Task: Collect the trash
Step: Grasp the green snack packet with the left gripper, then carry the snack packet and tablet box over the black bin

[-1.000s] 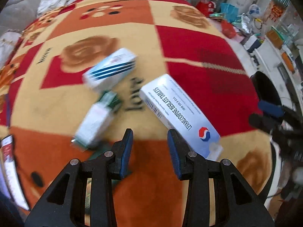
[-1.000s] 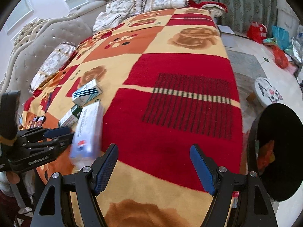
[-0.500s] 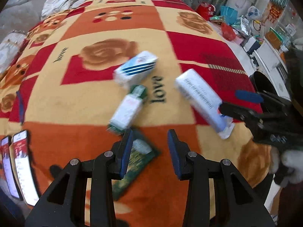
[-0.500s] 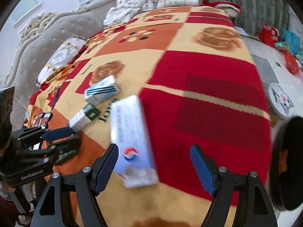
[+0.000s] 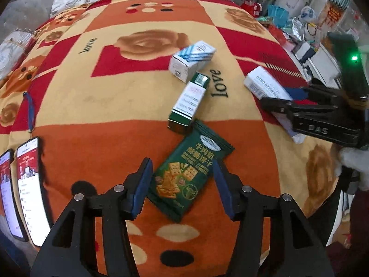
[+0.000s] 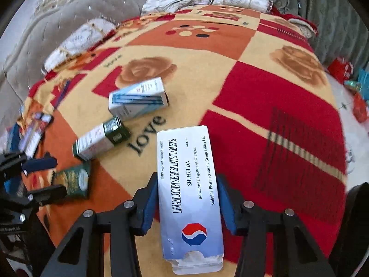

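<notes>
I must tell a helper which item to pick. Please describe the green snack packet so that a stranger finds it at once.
On the bed's patchwork blanket, find the black word "love" beside two small cartons. Just below the green-and-white carton, on the orange patch, lies the green snack packet. Only it is a flat, dark green pouch picturing crackers.

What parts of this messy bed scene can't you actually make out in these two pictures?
- Long white tablet box: in the left view, the right tongs cover its near half.
- Dark green cracker packet: blurred in the right view, print unreadable.
- Two phones: cut by the left view's edge.
- Black round bin: cut by the right view's edge, contents unseen.
</notes>
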Demonstrator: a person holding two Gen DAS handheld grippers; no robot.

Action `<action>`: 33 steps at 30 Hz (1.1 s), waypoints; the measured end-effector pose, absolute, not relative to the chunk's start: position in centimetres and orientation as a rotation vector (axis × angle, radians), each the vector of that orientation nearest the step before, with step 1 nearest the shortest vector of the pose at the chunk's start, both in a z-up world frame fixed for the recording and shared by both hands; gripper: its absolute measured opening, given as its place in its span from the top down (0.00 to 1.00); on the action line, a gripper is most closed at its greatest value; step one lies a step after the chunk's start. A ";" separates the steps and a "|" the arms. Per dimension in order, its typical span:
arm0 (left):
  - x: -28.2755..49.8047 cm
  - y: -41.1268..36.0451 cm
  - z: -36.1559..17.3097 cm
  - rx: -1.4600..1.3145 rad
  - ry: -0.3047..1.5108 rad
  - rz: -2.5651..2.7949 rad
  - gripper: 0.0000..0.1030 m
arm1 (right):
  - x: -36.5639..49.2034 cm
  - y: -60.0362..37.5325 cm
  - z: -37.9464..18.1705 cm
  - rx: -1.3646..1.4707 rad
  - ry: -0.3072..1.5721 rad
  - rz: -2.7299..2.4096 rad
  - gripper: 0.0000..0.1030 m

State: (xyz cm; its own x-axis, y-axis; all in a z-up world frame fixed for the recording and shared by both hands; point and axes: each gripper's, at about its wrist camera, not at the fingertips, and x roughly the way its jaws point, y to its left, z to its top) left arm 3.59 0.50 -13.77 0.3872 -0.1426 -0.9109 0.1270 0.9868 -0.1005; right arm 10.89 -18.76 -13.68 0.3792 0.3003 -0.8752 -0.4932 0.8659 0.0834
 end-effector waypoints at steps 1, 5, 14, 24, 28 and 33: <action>3.6 0.4 -13.9 -0.007 1.161 -0.174 0.49 | 10.6 -19.3 -13.5 -0.197 1.068 0.505 0.55; 3.7 0.0 -14.3 0.036 1.159 -0.197 0.45 | 10.1 -21.2 -13.2 -0.121 1.089 0.512 0.55; 4.6 -0.6 -15.4 0.095 1.152 -0.211 0.41 | 9.0 -21.4 -14.5 -0.108 1.102 0.496 0.51; 3.9 -2.0 -14.1 0.016 1.141 -0.197 0.56 | 8.2 -21.8 -13.2 -0.117 1.036 0.499 0.54; 4.0 -3.5 -12.8 0.011 1.112 -0.200 0.56 | 8.3 -22.7 -12.0 -0.087 1.007 0.494 0.54; 4.5 -5.1 -10.9 -0.007 1.061 -0.206 0.56 | 8.3 -24.3 -10.6 -0.050 0.969 0.469 0.54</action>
